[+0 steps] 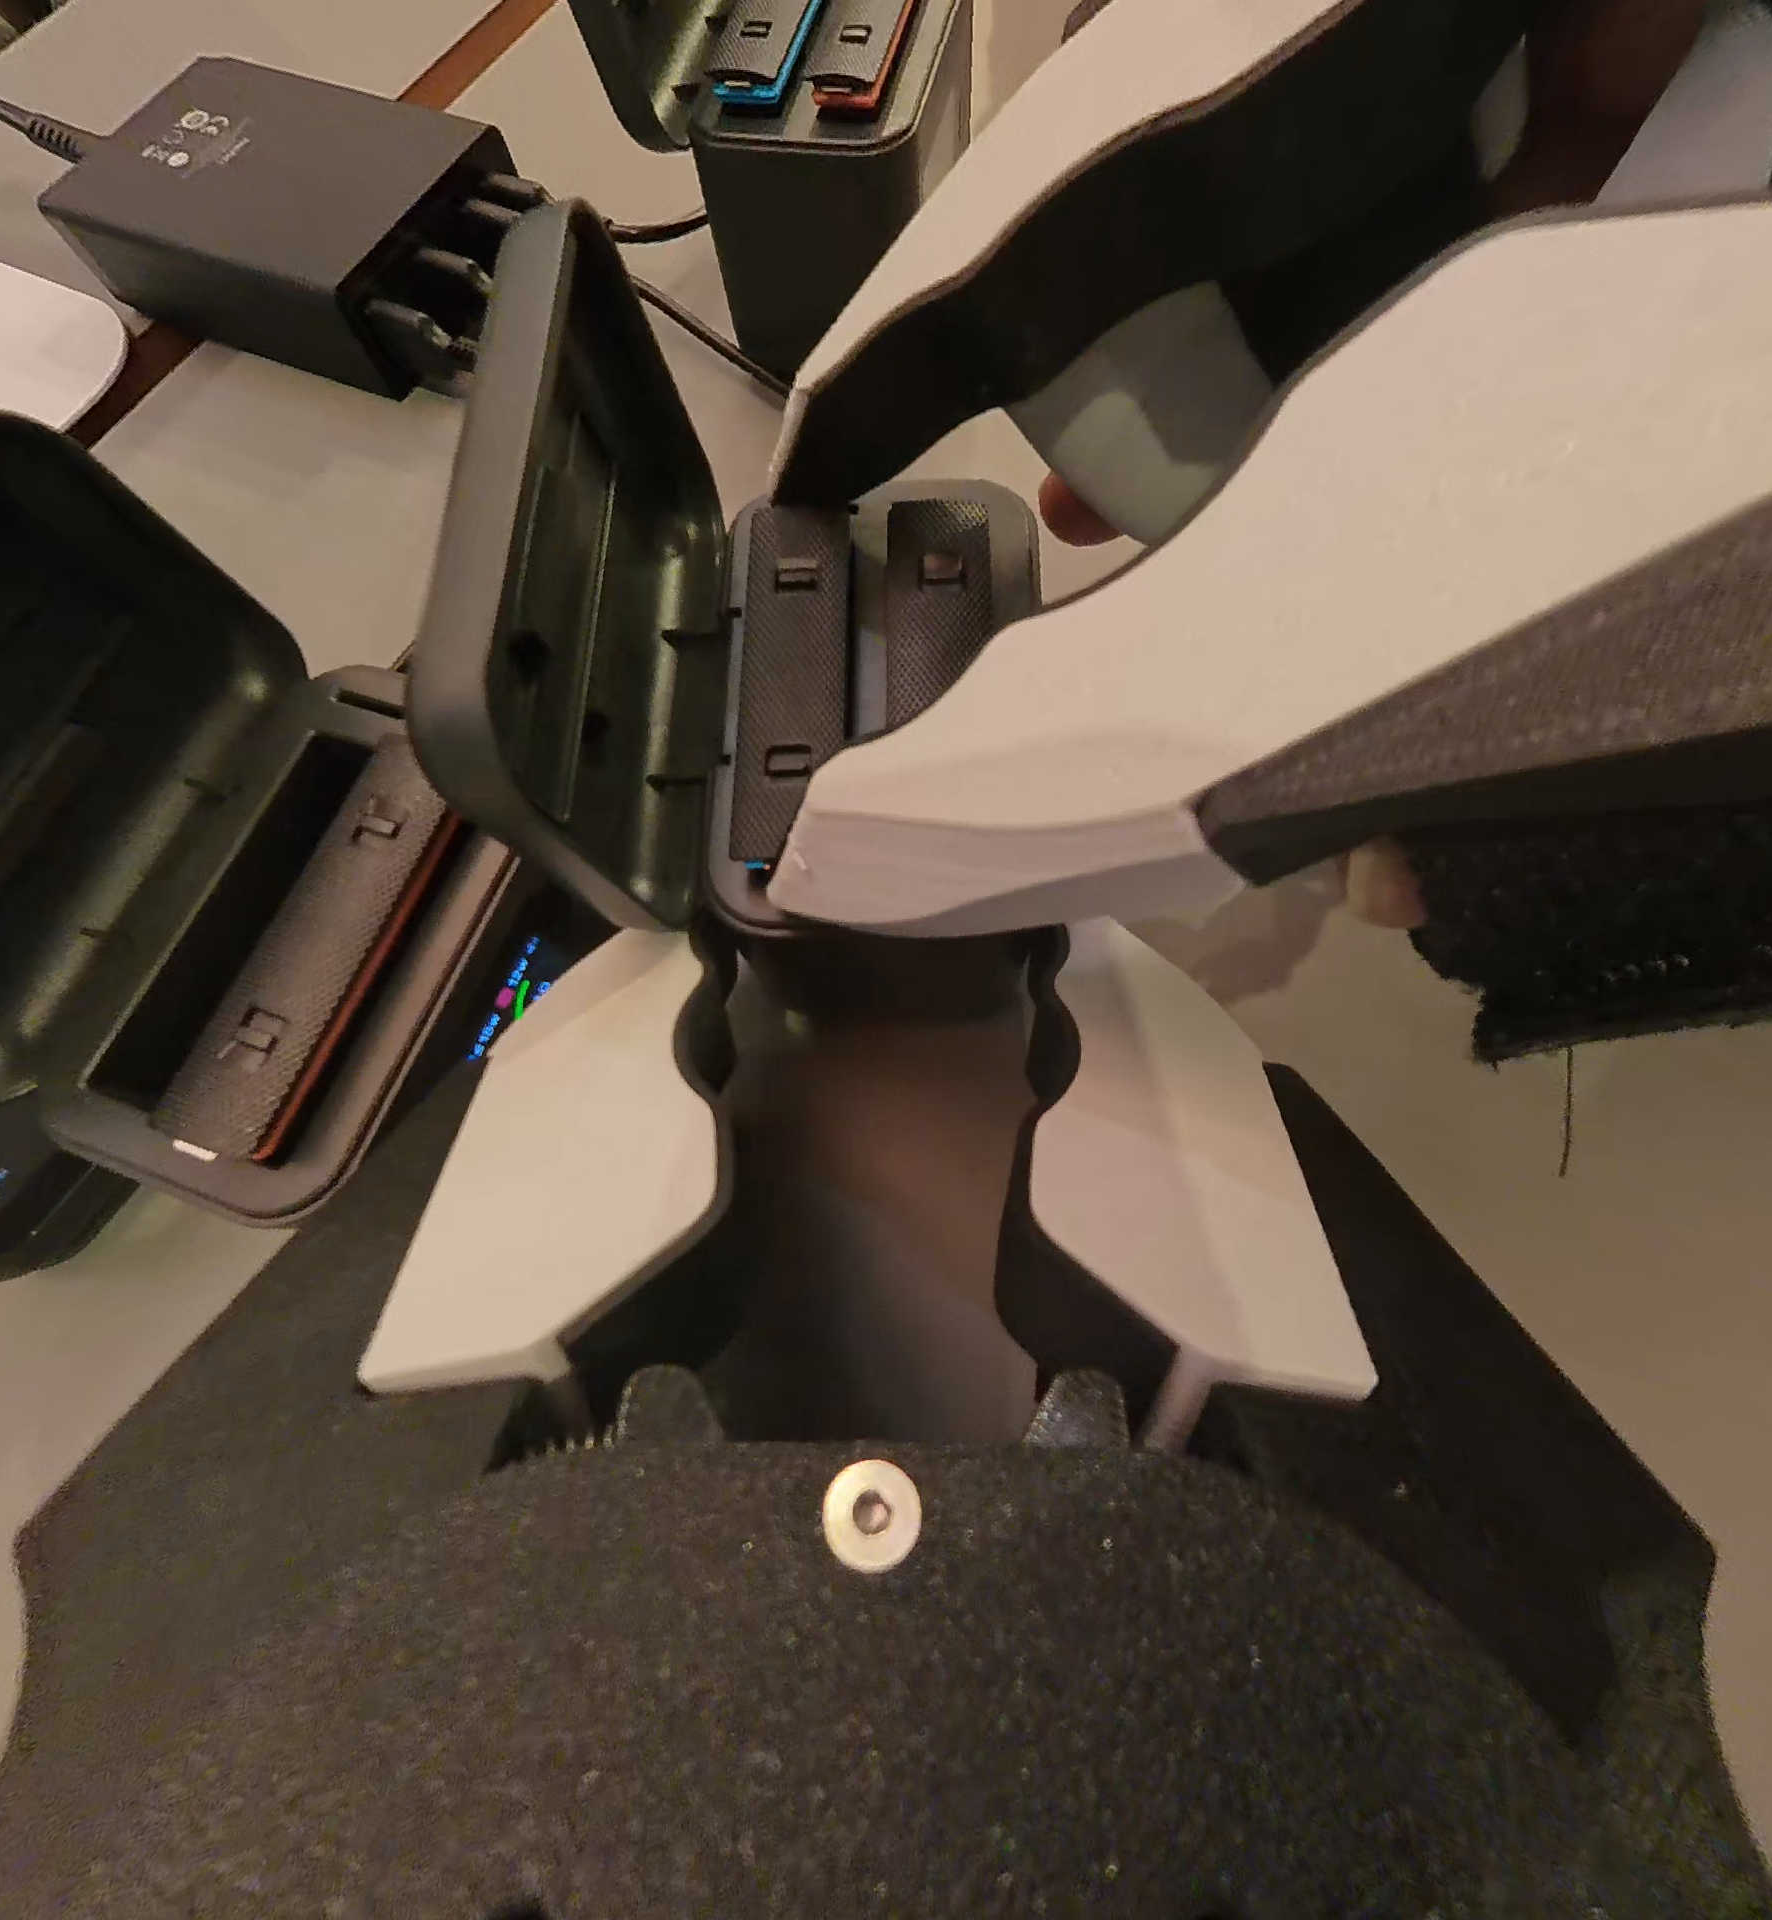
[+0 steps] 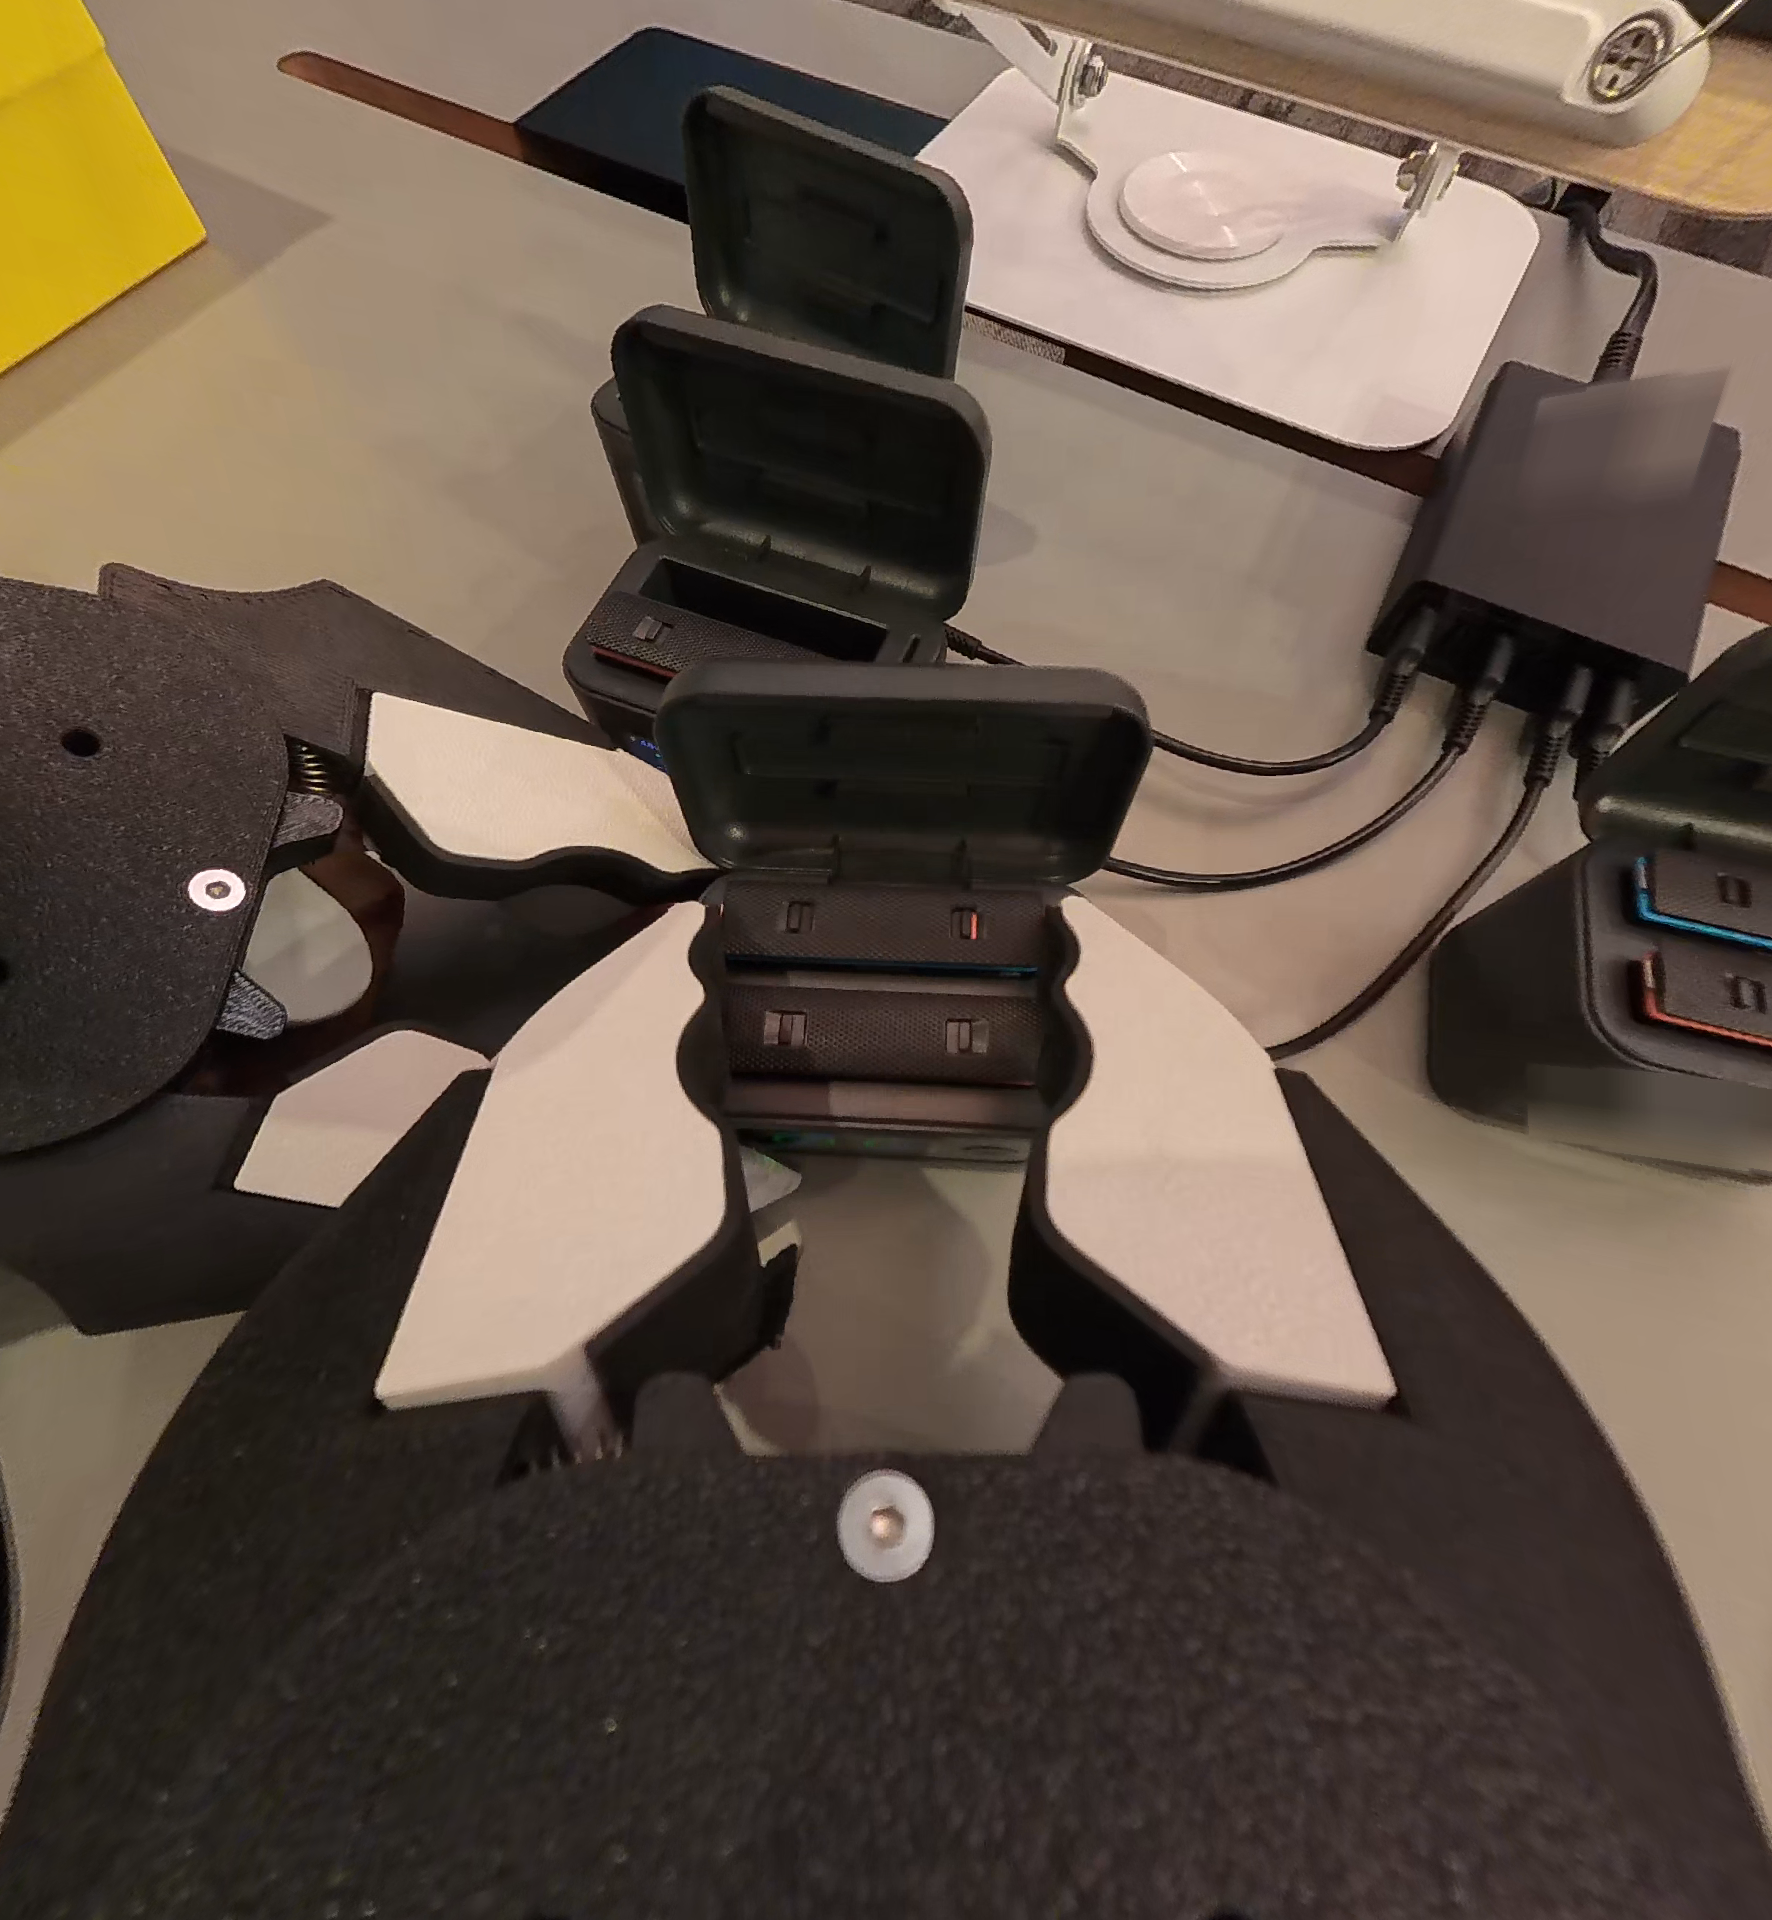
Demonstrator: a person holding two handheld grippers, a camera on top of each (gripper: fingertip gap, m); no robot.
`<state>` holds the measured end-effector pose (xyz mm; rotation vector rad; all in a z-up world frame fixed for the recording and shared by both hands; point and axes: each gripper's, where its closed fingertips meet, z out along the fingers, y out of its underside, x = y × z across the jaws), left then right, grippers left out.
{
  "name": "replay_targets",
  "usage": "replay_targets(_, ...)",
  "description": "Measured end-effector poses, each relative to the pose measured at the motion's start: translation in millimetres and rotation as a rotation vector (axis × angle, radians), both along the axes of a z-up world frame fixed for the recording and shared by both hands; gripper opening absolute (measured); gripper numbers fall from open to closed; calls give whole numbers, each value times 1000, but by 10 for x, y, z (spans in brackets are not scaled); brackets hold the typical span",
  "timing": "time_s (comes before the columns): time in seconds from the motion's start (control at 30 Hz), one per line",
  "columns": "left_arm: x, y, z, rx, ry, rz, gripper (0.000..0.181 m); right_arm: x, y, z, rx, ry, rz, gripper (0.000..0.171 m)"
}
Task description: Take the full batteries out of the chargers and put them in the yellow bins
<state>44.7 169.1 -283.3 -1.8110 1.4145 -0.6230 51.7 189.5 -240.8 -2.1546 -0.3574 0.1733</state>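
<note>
1. The right gripper [image 2: 882, 997] has its two white fingers [image 2: 591, 1143] set on the short ends of the near charger [image 2: 882, 1127]. They appear closed on its case, though the contact itself is hard to make out.
2. That charger stands on the pale table [image 2: 238, 499] with its lid [image 2: 903, 769] tipped up and back. Two black batteries sit in its slots: the near battery [image 2: 877, 1029] and, just behind it, the blue-edged battery [image 2: 877, 925].
3. The left gripper [image 1: 877, 966] grips the same charger low on its body from the left side, its fingers pinched against the case.
4. Just beyond, a second charger [image 2: 747, 623] stands open with one red-edged battery [image 2: 633, 639] in it and the other slot bare.
5. To the right, a third charger [image 2: 1651, 997] holds a blue-edged and a red-edged battery.
6. Farther right, a black power hub [image 2: 1557, 540] feeds cables to the chargers.
7. At the far left, well apart from the chargers, stands the yellow bin [image 2: 20, 197].
</note>
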Motion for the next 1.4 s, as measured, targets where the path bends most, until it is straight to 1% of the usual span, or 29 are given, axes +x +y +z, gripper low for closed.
replay_targets(0.47, 7, 5, -2, 3, 0, -1, 56, 6, 2, 24, 45, 15, -19, 57)
replay_targets(0.5, 3, 7, -8, -7, 0, 2, 56, 3, 13, 104, 86, 38, -22, 57)
replay_targets(0.57, 0, 11, -7, -20, -3, 3, 56, 35, 34, 422, 168, 92, -29, 57)
replay_targets(0.63, 0, 8, -6, -21, -4, 2, 56, 112, 45, 645, 203, 73, -23, 58)
replay_targets(0.7, 0, 7, -5, -22, -4, 1, 56, 173, 9, 785, 219, 116, -22, 58)
replay_targets(0.77, 0, 7, -4, -23, -5, 1, 56, 217, -31, 844, 227, 125, -27, 58)
replay_targets(1.0, 0, 5, -2, -23, -6, -1, 56, 185, -65, 866, 230, 134, -15, 58)
replay_targets(1.4, -39, 58, 9, -12, -7, 6, 57, 186, -127, 685, 193, 147, 0, 58)
